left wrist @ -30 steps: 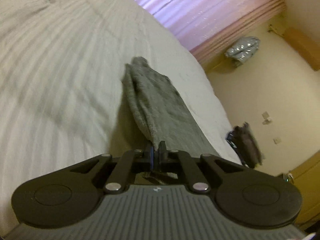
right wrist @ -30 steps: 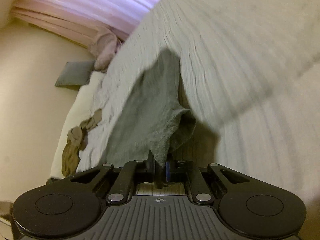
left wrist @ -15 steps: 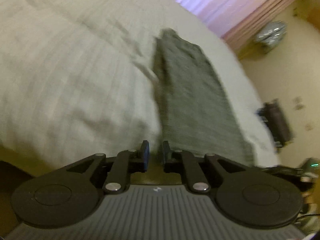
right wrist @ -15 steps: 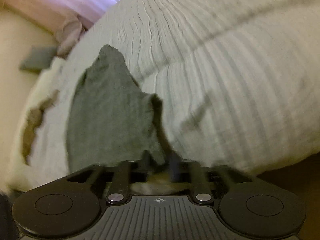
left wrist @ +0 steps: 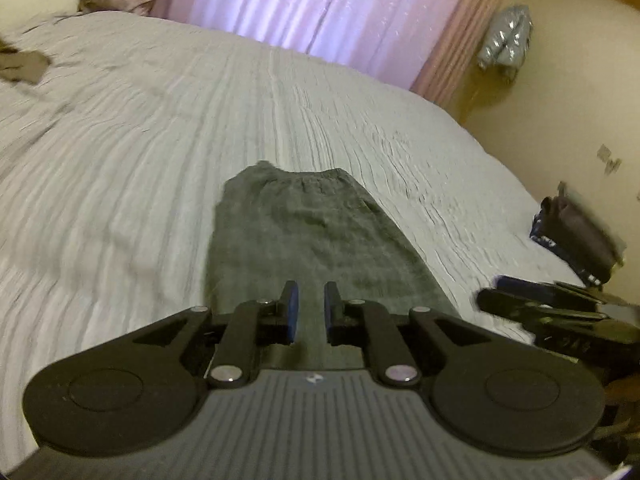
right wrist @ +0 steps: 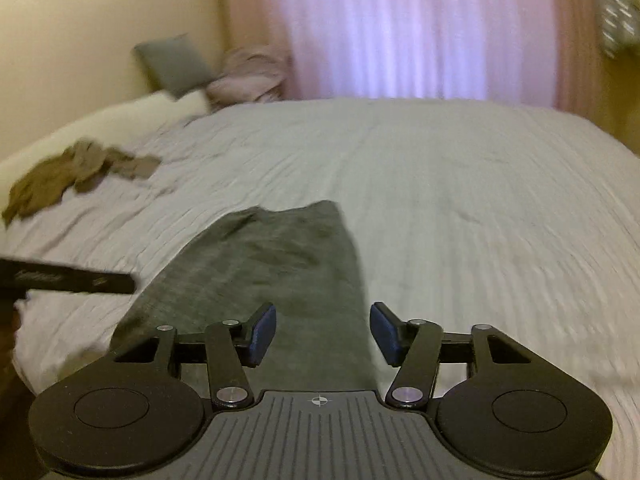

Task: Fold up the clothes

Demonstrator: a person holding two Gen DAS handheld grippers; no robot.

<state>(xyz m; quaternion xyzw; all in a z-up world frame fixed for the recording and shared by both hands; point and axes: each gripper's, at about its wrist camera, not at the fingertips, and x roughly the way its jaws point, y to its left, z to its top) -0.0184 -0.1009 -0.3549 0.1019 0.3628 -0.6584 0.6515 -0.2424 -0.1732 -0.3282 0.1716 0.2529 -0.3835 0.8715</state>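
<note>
A grey garment (left wrist: 304,232) lies flat in a long folded strip on the pale bedspread (left wrist: 160,140), near the bed's front edge. My left gripper (left wrist: 307,292) hovers over its near end, open by a narrow gap with nothing between the pads. In the right wrist view the same grey garment (right wrist: 272,272) stretches away from my right gripper (right wrist: 323,316), whose jaws stand wide and are closing, empty, with the cloth below them. The right gripper (left wrist: 540,300) also shows at the right of the left wrist view. The left gripper's finger (right wrist: 72,280) pokes in at that view's left edge.
A crumpled brown garment (right wrist: 68,176) lies on the bed at far left. A grey pillow (right wrist: 172,64) and a pinkish bundle (right wrist: 248,76) sit at the head. Curtains (left wrist: 320,12) hang behind the bed. A dark bag (left wrist: 576,236) stands beside the bed's right edge.
Both grippers have let go of the grey garment, which was hanging from them and now lies flat on the bed. Both have rolled level and drawn back from it.
</note>
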